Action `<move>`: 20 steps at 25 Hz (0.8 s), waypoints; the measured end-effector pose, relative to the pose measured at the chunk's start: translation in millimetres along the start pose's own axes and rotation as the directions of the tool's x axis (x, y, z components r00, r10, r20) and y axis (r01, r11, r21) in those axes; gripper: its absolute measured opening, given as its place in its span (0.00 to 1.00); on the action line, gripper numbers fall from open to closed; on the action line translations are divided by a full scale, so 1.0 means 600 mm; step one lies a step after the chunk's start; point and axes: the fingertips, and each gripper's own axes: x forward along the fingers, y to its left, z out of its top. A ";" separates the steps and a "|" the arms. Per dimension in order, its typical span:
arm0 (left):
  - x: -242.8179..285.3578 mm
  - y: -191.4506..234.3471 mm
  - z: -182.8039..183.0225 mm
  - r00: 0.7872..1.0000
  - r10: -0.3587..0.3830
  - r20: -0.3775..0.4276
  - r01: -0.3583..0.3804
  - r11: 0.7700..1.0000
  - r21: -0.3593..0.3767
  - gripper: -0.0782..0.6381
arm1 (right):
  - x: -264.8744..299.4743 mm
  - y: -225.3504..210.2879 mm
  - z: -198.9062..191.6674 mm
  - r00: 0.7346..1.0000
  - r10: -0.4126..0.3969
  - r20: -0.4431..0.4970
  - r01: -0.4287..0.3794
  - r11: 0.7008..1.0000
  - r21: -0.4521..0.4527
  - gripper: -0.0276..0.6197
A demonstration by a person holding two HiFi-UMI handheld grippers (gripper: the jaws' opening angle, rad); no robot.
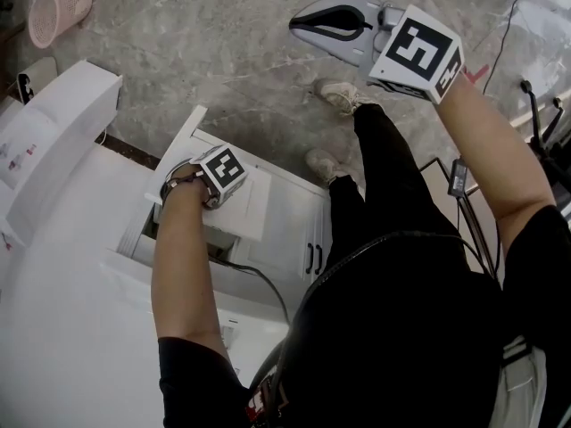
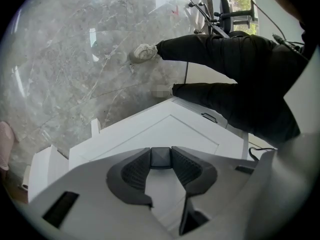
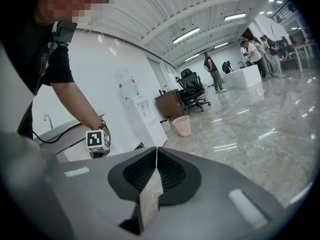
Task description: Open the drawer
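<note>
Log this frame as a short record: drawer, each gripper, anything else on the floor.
drawer: white, pulled out from the cabinet front
left gripper: tongs closed on the dark handle of the drawer
right gripper: tongs shut, empty, raised over the grey floor
also: pink basket on the floor, upper left in the head view

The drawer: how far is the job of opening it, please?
Done: the drawer looks partly pulled out of the white cabinet, with a dark gap behind its front. In hand: the left claw is closed on the dark handle. Left: probably more pulling, if it must open fully; I cannot tell its full travel. The right claw is shut, empty and raised away.
</note>
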 end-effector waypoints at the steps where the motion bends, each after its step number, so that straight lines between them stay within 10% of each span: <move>1: -0.004 0.001 0.003 1.000 0.010 -0.004 -0.010 1.000 -0.002 0.30 | -0.006 -0.002 -0.001 1.000 -0.003 0.003 0.003 1.000 0.002 0.04; 20: -0.027 -0.004 0.004 0.995 0.010 -0.097 -0.009 1.000 0.011 0.28 | -0.058 -0.033 0.002 0.999 -0.039 0.030 0.038 0.999 0.033 0.04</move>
